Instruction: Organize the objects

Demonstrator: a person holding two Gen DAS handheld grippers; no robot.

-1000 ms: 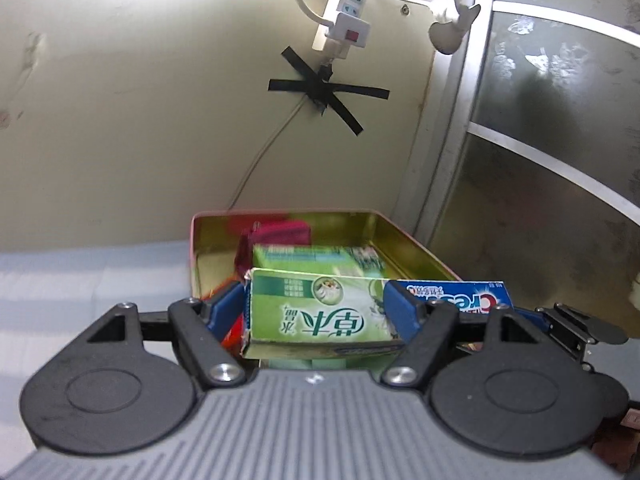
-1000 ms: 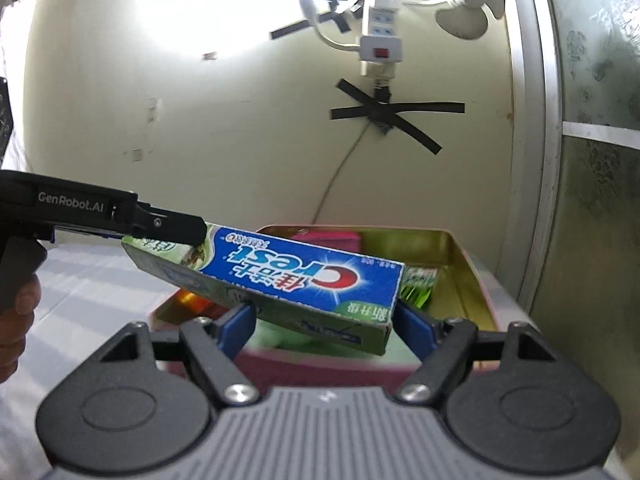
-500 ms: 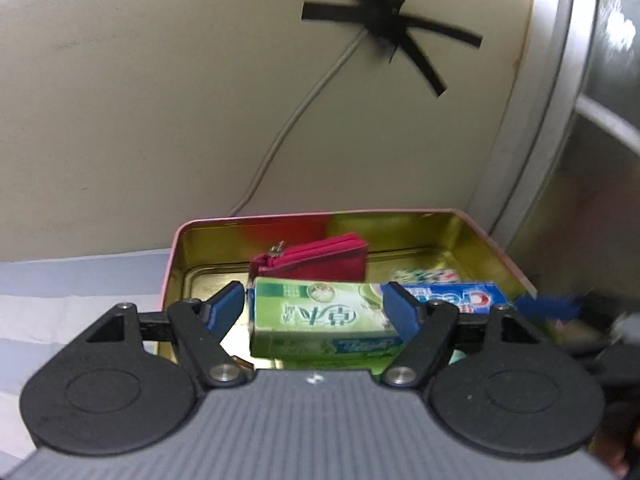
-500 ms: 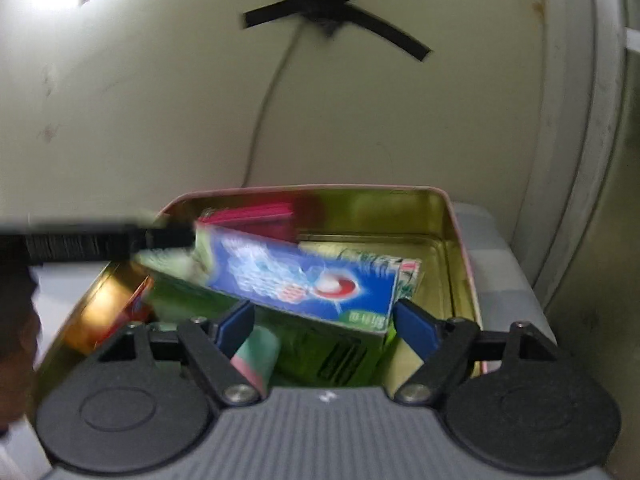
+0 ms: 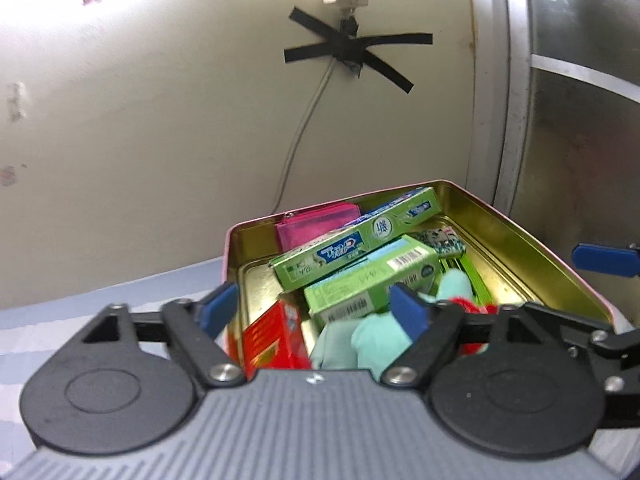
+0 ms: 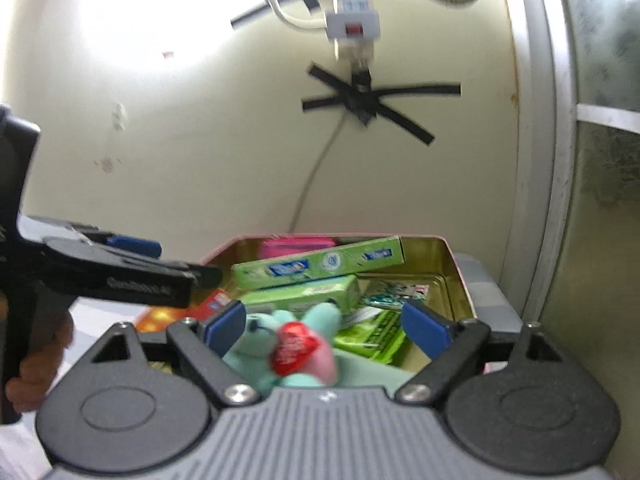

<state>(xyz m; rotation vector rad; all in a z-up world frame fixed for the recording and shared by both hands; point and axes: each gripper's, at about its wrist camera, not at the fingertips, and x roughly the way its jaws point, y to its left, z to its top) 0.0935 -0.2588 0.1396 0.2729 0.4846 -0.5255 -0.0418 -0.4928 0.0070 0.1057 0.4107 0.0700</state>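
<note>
A gold-lined tin holds a long green toothpaste box lying slantwise on a shorter green box. My left gripper hangs over the tin's near left corner, its jaws opening with nothing pressed between the pads. My right gripper is over the tin's near edge, jaws also opening, above a teal plush bear with a red heart. In the right wrist view the toothpaste box lies free in the tin.
A pink pouch, a red box and a card pack also lie in the tin. The wall with a taped cable stands just behind it, a door frame to the right. A hand holds the left gripper.
Both grippers held the toothpaste box above the tin, lowered it in and let go. The box now rests inside, and both grippers have drawn back with wider jaws.
</note>
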